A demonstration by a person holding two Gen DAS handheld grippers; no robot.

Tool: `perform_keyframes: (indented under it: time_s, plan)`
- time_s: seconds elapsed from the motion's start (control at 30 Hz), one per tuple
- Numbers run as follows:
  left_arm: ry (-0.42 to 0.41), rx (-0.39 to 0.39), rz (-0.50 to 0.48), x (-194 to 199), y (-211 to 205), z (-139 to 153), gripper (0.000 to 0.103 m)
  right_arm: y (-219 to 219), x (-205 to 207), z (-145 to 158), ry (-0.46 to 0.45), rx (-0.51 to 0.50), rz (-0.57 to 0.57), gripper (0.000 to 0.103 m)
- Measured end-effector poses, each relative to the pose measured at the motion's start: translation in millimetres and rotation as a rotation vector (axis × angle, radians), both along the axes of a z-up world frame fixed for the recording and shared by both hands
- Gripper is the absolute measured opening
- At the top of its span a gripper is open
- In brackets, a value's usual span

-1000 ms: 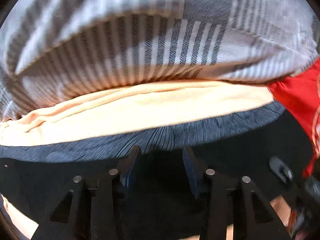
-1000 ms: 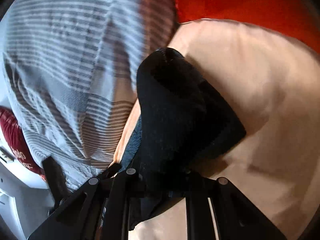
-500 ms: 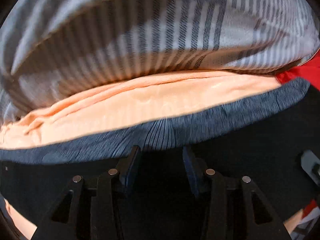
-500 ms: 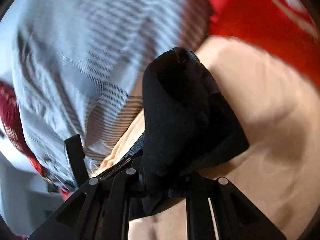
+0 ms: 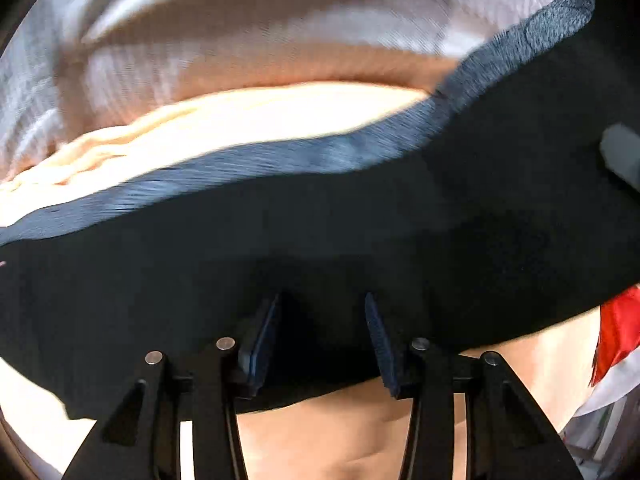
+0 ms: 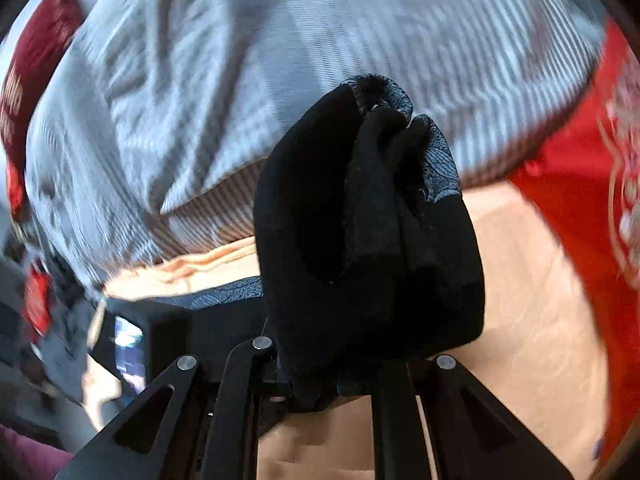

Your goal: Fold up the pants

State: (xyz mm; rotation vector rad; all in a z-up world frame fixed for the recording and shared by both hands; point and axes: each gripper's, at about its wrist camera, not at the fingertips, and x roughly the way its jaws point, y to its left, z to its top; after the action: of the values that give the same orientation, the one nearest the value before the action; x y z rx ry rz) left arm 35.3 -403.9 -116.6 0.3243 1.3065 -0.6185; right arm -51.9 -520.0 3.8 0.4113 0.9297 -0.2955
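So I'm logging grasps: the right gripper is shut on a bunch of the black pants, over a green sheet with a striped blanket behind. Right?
Not quite: the sheet is peach, not green, as the right wrist view shows. The rest holds: the right gripper is shut on a bunch of the black pants, with the striped blanket behind.

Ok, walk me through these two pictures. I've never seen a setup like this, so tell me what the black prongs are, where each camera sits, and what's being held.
There is no robot here. A person holds a two-finger gripper in each hand, and each gripper carries a wide-angle camera looking out along its fingers; the black prongs at the bottom of each picture are those fingers.

The left gripper has its blue pads apart, with the black pants spread in front of it. I cannot tell whether it grips the cloth.

The right gripper is shut on a bunched part of the pants.

Underneath lies a peach sheet, with a grey striped blanket behind and red cloth to the side.
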Motion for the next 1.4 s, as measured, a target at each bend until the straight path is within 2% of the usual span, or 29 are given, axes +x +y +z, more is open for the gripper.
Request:
perform_keyframes:
  time_s: [0.13,0.23,0.3,0.4,0.5,0.6,0.67,0.7,0.73,0.77,0.8,0.87,0.93,1.07,1.13,1.23,1.37,1.4]
  plan:
    - [-0.033,0.003,0.075,26.3,67.9,24.2,0.046,60.3,27.9,6.0,0.039,-0.130,0.116,0.014]
    - [-0.036,0.039,0.147,52.4,122.1,28.0,0.047,115.1,51.5,-6.8,0.099,-0.253,0.216,0.014]
    - [-0.035,0.072,0.208,71.1,158.7,25.9,0.047,152.6,69.4,-26.8,0.146,-0.321,0.267,0.014]
    - [-0.031,0.097,0.294,68.5,211.1,17.3,0.046,207.3,98.2,-69.1,0.241,-0.416,0.326,0.014]
    - [-0.022,0.121,0.351,83.4,256.0,10.6,0.047,241.1,107.3,-111.6,0.338,-0.508,0.357,0.015]
    - [-0.010,0.136,0.379,91.2,275.1,0.4,0.047,267.4,107.9,-143.6,0.422,-0.629,0.373,0.024]
    - [-0.005,0.141,0.389,92.4,281.2,2.9,0.047,280.8,102.0,-144.1,0.421,-0.680,0.382,0.038]
    - [-0.011,0.148,0.397,93.5,286.8,3.0,0.049,286.6,98.5,-138.9,0.405,-0.669,0.399,0.043]
    - [-0.011,0.151,0.401,100.0,291.1,-4.5,0.056,291.9,94.1,-131.2,0.385,-0.644,0.422,0.054]
    - [-0.010,0.150,0.409,100.6,293.8,-2.9,0.071,294.0,90.3,-124.8,0.371,-0.631,0.437,0.056]
    - [-0.015,0.131,0.421,100.2,296.8,2.0,0.074,298.5,84.3,-116.2,0.350,-0.615,0.461,0.056]
    - [-0.002,0.087,0.406,103.4,296.4,8.9,0.074,298.5,73.8,-102.9,0.325,-0.571,0.479,0.057]
    - [0.020,0.046,0.365,106.0,285.3,12.6,0.074,280.2,61.4,-86.2,0.301,-0.467,0.441,0.057]
    - [0.094,-0.091,0.244,97.7,250.8,26.8,0.074,213.3,41.0,-67.1,0.296,-0.231,0.235,0.058]
    - [0.145,-0.136,0.175,93.9,228.7,26.1,0.074,190.4,34.4,-65.3,0.301,-0.175,0.156,0.058]
    - [0.212,-0.161,0.099,85.2,196.7,18.1,0.074,166.2,27.0,-69.0,0.320,-0.123,0.078,0.058]
    - [0.239,-0.172,0.089,81.9,180.6,4.9,0.073,156.4,12.0,-75.4,0.325,-0.040,0.025,0.057]
    - [0.245,-0.179,0.090,80.6,179.1,4.6,0.057,157.1,10.2,-76.7,0.325,-0.033,0.023,0.055]
